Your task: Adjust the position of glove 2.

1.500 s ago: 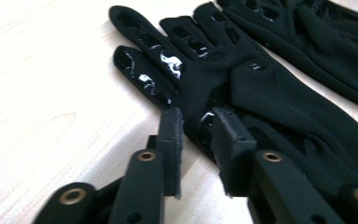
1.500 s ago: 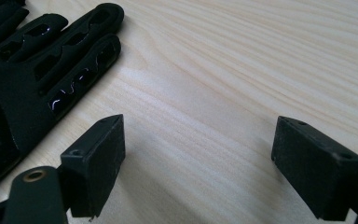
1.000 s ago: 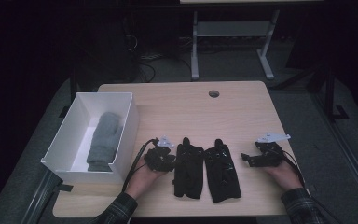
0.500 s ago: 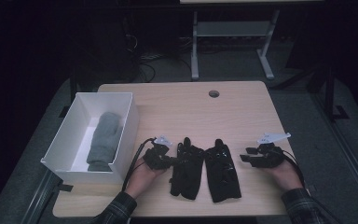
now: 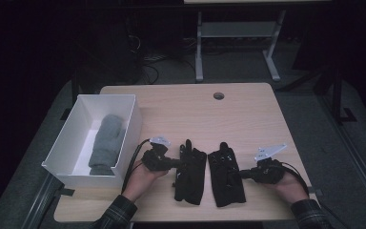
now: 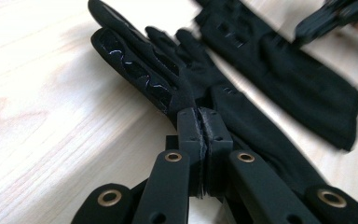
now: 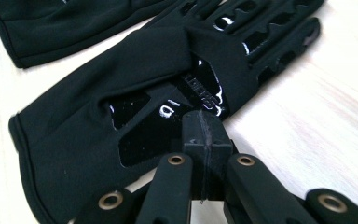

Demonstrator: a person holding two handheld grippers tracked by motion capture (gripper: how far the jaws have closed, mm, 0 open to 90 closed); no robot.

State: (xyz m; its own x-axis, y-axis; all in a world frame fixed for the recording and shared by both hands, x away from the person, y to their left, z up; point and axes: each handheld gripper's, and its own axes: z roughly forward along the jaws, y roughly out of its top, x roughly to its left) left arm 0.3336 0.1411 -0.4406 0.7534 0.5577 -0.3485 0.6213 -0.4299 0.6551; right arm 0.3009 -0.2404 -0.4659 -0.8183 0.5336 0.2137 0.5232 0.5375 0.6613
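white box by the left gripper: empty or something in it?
Not empty. The white box holds a grey rolled cloth item, lying lengthwise on its floor in the high view.

Black gloves (image 5: 209,174), grey mitten (image 5: 106,143), white box (image 5: 69,143), pale wood table (image 5: 248,114).

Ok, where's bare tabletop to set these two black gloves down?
Free: the wide far half of the table, between the white box and the right edge, around the cable hole. Crowded: the near strip, where the left tool, left glove, right glove and right tool sit.
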